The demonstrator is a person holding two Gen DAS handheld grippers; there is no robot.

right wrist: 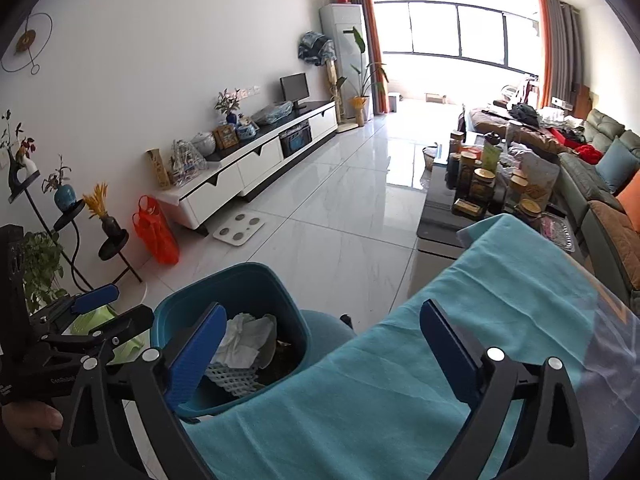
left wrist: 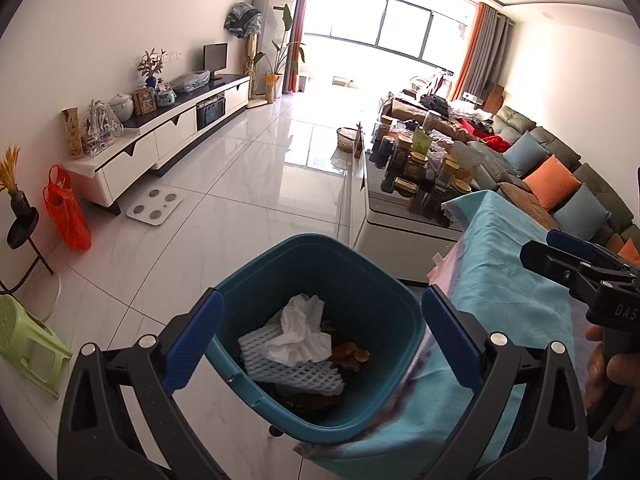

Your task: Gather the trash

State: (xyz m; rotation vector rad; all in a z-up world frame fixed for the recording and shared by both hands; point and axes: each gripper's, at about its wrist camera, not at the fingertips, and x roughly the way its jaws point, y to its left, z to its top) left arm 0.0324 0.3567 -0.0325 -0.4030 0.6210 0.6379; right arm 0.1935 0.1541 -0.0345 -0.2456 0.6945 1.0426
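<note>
A teal trash bin [left wrist: 360, 276] stands on the white tile floor beside a table draped in a teal cloth [left wrist: 508, 264]. Inside the bin lie a crumpled white tissue [left wrist: 304, 332], a white foam net [left wrist: 292, 368] and brown scraps [left wrist: 352, 354]. My left gripper [left wrist: 324, 338] hangs open above the bin, with nothing between its blue pads. In the right wrist view my right gripper [right wrist: 322, 350] is open and empty, hovering over the cloth's edge [right wrist: 400, 380] just right of the bin [right wrist: 240, 268]. Each gripper shows in the other's view: the right gripper [left wrist: 548, 248] and the left gripper [right wrist: 120, 308].
A low coffee table crowded with jars [left wrist: 416, 168] stands beyond the cloth, with a sofa and its cushions [left wrist: 552, 176] to the right. On the floor to the left are a green stool [left wrist: 28, 340], a red bag [left wrist: 66, 208], a bathroom scale [left wrist: 154, 206] and a TV cabinet [left wrist: 160, 136].
</note>
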